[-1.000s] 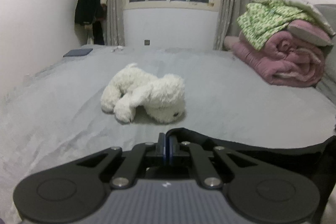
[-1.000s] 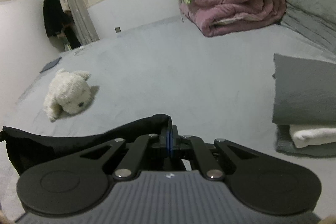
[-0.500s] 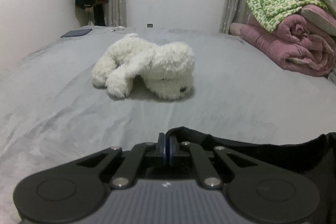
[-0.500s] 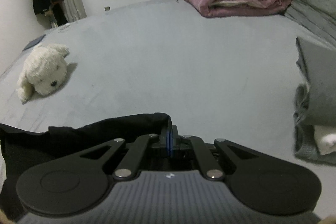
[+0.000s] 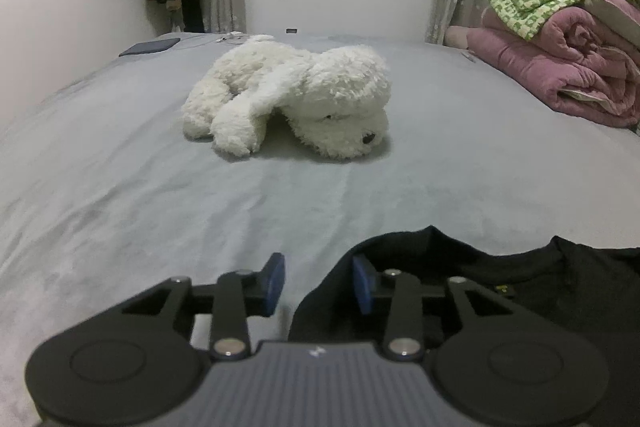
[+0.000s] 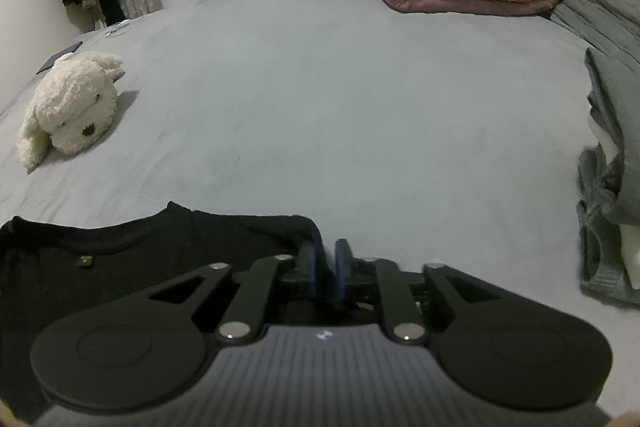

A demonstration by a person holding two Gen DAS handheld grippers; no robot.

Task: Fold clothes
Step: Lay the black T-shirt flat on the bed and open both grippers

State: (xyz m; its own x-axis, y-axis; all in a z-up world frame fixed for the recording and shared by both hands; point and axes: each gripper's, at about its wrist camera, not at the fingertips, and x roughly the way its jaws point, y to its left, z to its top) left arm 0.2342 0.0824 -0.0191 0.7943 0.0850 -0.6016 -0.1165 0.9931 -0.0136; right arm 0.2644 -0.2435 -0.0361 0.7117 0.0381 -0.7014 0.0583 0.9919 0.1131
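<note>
A black T-shirt [image 5: 540,291] lies flat on the grey bed [image 5: 120,187], neckline facing away; it also shows in the right wrist view [image 6: 132,255]. My left gripper [image 5: 319,281] is open at the shirt's left shoulder, with its right pad over the cloth edge and its left pad over the bed. My right gripper [image 6: 324,269] is at the shirt's right shoulder, its blue pads a narrow gap apart with dark cloth around them.
A white plush dog [image 5: 296,99] lies ahead of the shirt, also in the right wrist view [image 6: 72,111]. Folded pink and green quilts [image 5: 560,51] are stacked at the far right. Folded grey and white clothes [image 6: 612,195] lie at the right edge.
Both grippers lowered the shirt onto the bed and moved forward. The left gripper opened and let go of the shirt. The right gripper's pads parted slightly.
</note>
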